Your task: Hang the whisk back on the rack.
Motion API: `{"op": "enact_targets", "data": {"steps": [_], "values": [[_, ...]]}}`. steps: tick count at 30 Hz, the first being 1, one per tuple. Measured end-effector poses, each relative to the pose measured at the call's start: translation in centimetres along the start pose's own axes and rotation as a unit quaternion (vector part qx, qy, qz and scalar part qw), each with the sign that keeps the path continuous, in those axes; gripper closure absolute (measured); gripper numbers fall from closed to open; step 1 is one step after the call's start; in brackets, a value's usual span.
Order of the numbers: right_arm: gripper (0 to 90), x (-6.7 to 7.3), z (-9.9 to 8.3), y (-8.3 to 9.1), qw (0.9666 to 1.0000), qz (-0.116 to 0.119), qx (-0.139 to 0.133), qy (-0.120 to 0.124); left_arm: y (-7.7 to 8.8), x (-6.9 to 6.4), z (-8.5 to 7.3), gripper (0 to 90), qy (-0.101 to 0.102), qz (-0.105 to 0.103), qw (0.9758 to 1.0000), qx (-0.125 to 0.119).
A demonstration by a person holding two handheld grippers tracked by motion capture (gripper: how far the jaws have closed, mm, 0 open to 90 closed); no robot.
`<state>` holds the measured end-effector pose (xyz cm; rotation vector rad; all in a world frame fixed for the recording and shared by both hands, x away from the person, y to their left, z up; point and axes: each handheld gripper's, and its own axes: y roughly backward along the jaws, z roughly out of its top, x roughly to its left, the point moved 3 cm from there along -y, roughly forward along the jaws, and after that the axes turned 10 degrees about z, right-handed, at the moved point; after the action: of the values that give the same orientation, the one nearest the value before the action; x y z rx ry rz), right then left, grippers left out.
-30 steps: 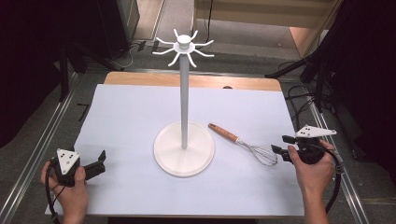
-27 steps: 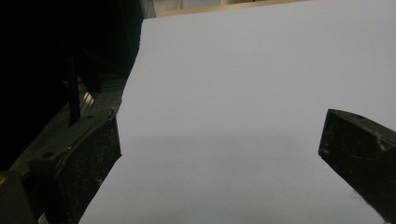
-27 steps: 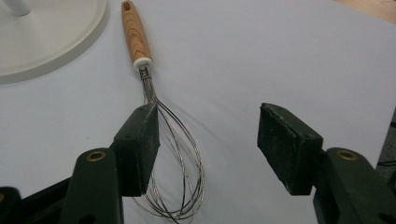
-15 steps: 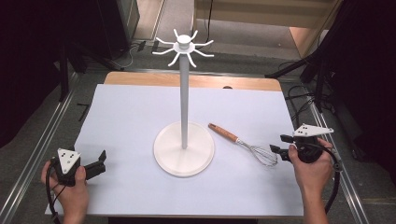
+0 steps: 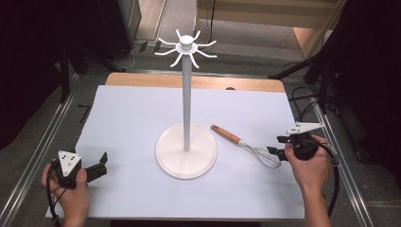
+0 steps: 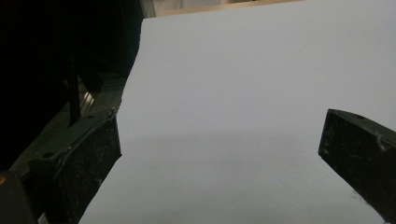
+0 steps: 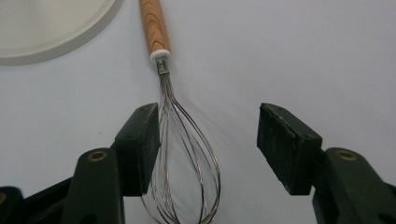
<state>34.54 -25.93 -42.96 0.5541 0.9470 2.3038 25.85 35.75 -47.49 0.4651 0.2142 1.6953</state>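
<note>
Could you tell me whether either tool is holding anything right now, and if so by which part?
Nothing is held. The right tool straddles the whisk wire head with its jaws apart; the left tool is open over bare table.

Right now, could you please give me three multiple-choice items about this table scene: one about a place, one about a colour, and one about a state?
1. Where does the whisk lie?
A. right of the stand's base
B. left of it
C. on a hook

2. What colour is the stand?
A. black
B. white
C. red

3. How is the right gripper?
A. shut, empty
B. clamped on the handle
C. open around the whisk's wires

Answers: 1 A, high view shows it; 2 B, pole and base are white; 3 C, a gap remains beside one pad.
</note>
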Motion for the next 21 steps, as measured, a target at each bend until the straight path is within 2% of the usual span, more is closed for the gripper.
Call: {"op": "enact_targets", "data": {"steps": [6,15,18,21], "values": [[41.2,0.1,0.6,-0.6,0.9999,-0.002,0.012,0.007,0.0,0.0,0.0,0.0,-0.001,0.001,1.0,0.001],[42.2,0.3,1.7,-1.8,0.9991,0.009,0.041,0.013,0.0,0.0,0.0,0.0,-0.001,0.001,1.0,0.0],[42.3,0.4,2.1,-2.1,0.9983,0.005,0.054,0.02,0.0,0.0,0.0,0.0,-0.001,0.001,1.0,0.0],[42.3,0.5,2.6,-2.3,0.9981,0.007,0.056,0.024,0.0,-0.1,0.0,0.0,-0.002,0.002,1.0,0.0]]}}
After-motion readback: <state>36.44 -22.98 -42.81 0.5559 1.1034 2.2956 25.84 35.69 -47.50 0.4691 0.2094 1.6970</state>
